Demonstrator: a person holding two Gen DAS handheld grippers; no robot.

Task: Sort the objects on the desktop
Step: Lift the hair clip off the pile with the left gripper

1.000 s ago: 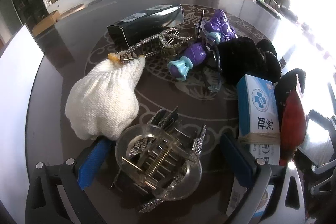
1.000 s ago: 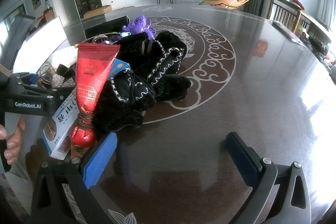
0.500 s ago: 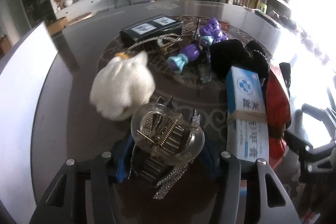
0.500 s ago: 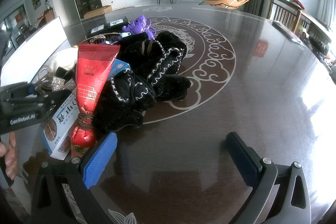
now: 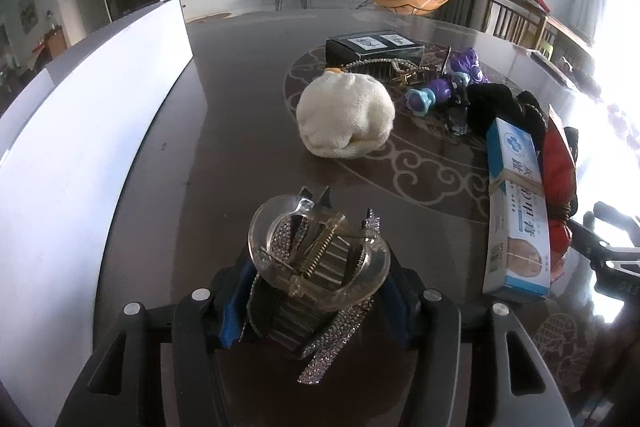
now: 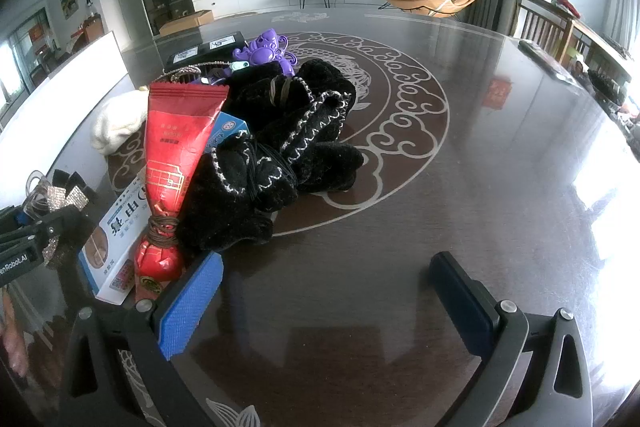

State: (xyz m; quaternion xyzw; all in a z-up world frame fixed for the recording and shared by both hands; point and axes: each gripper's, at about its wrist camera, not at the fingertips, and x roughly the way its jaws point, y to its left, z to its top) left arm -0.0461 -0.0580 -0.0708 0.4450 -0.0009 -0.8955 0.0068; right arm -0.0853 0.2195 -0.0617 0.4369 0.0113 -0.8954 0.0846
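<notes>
My left gripper [image 5: 316, 291] holds a clear hair claw clip with rhinestone clips inside [image 5: 320, 255], lifted just off the dark table. Its jaws are opening slightly, but the blue pads still press on the clip. The right wrist view shows the same clip [image 6: 56, 197] at the far left. My right gripper [image 6: 324, 291] stands open over bare table, with nothing between its fingers. Beside its left finger lies the pile: a red pouch [image 6: 176, 139], a blue-and-white box [image 5: 516, 211], a black velvet cloth [image 6: 288, 131], purple toys [image 5: 440, 93] and a white knitted ball [image 5: 346, 115].
A white panel [image 5: 80, 147] runs along the table's left side. A black box [image 5: 374, 47] and a beaded hair comb lie behind the knitted ball. A hand shows at the bottom left of the right wrist view. Chairs stand beyond the table's far right edge.
The left gripper closed from wide open onto the hair clip and carried it leftward, away from the pile and toward the white panel. The right gripper has not moved.
</notes>
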